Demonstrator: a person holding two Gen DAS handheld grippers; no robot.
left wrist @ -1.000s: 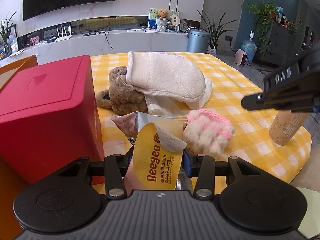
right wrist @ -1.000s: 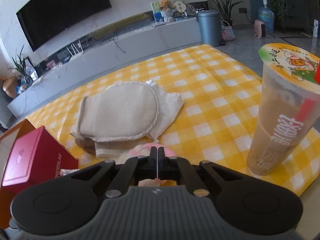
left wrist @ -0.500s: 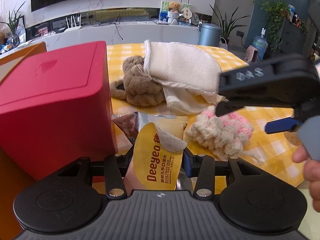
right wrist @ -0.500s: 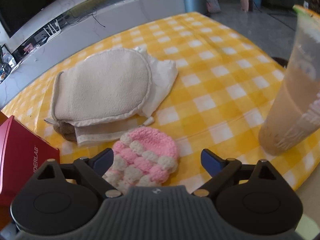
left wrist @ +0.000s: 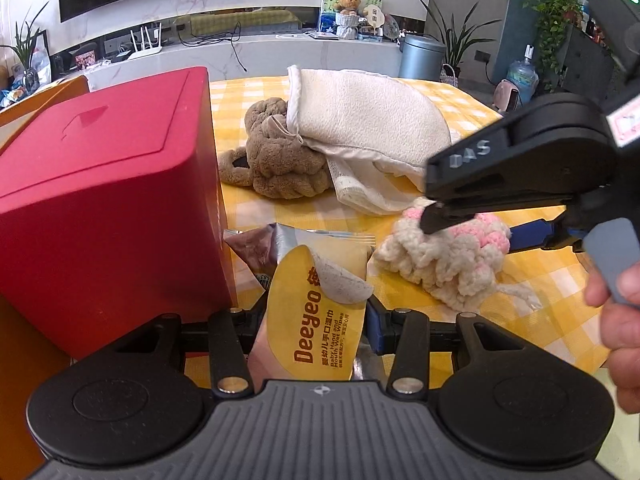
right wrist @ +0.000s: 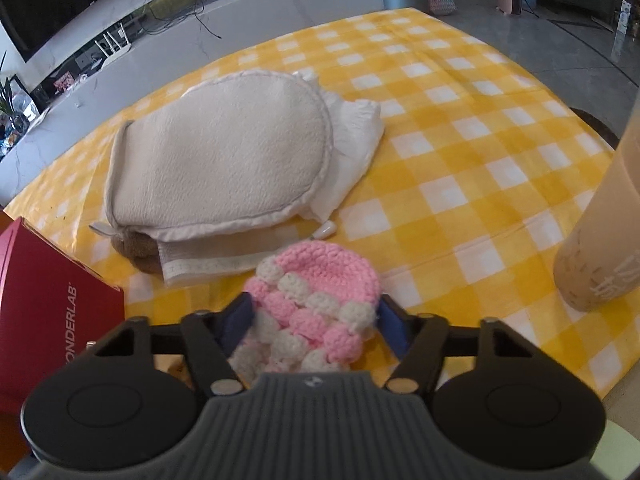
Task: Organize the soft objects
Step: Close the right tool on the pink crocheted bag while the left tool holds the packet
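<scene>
**Two grippers engaged: right jaws closing around knitted hat**

Left wrist view: the left gripper [left wrist: 316, 316] is clamped on a yellow wipes pack [left wrist: 316, 312], its pads pressed to both sides of it, as it was a second ago. A red box [left wrist: 108, 200] stands close on the left. The right gripper [left wrist: 472, 220] has come in from the right and now sits over the pink-and-white knitted hat [left wrist: 444, 258], which lies on the checked tablecloth [left wrist: 520, 276] just beside the pack.

Right wrist view: the right gripper [right wrist: 314, 318], shut a second ago, opened wide and has just been closing. The knitted hat [right wrist: 316, 308] now sits between the blue pads; firm pressure is not evident. A cream mitt [right wrist: 220, 164] lies beyond; a drink cup [right wrist: 600, 240] stands well right.

Assessment: hat pickup appears imminent, grip not yet confirmed.
</scene>
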